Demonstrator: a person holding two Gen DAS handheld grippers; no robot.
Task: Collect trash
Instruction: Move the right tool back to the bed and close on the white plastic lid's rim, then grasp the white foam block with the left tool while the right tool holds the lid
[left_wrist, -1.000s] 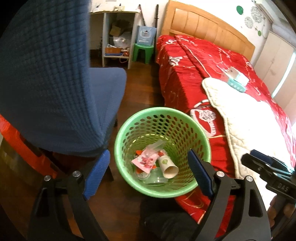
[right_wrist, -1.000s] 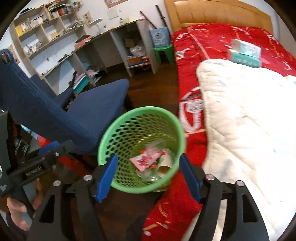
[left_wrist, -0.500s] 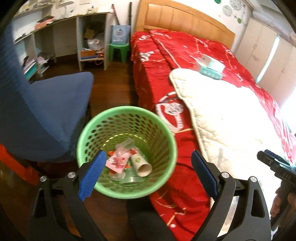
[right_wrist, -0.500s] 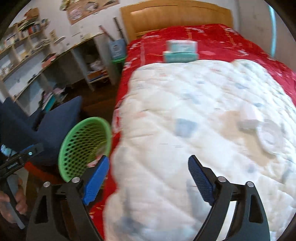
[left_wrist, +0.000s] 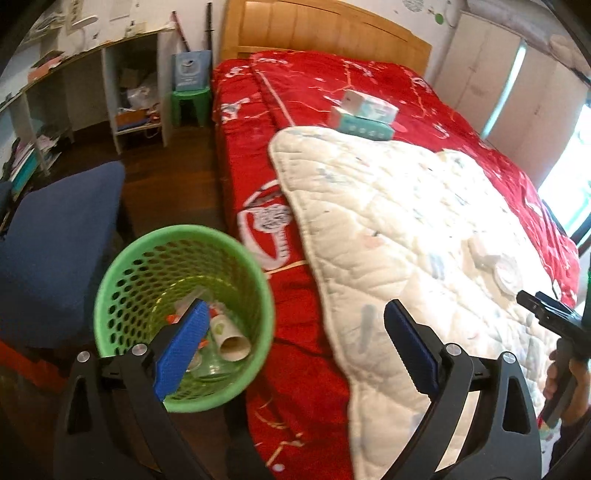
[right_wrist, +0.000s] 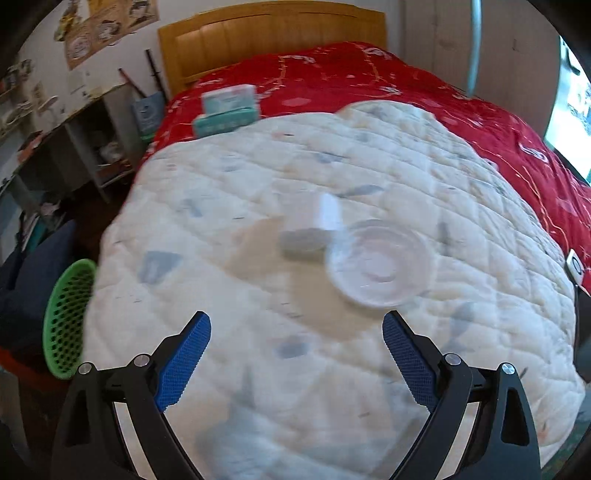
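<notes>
The right tool hangs over the white quilt on the bed, its blue pads spread wide with nothing between them; its jaws have just been opening. Ahead of it, toward the middle of the quilt, lies a clear plastic lid with a small whitish piece of rubbish just beside it, blurred, so I cannot tell what that piece is or whether the two touch. The left tool is likewise spread wide and empty, its jaws also just having opened further, and it sits above the gap between the bed's near edge and the green basket on the floor, which already holds a paper tube and scraps.

The step in hand looks like the reach for the next piece of trash on the quilt. To do it well, I would bring the right tool down so that one pad passes either side of the lid's rim, not flat on top of it; the lid seems thin and slippery, and the quilt is soft, so pressing down may bury the rim or catch fabric. Closing gently on the rim's edge should do. The two stacked tissue boxes near the quilt's far edge are probably not trash and are best left alone.
</notes>
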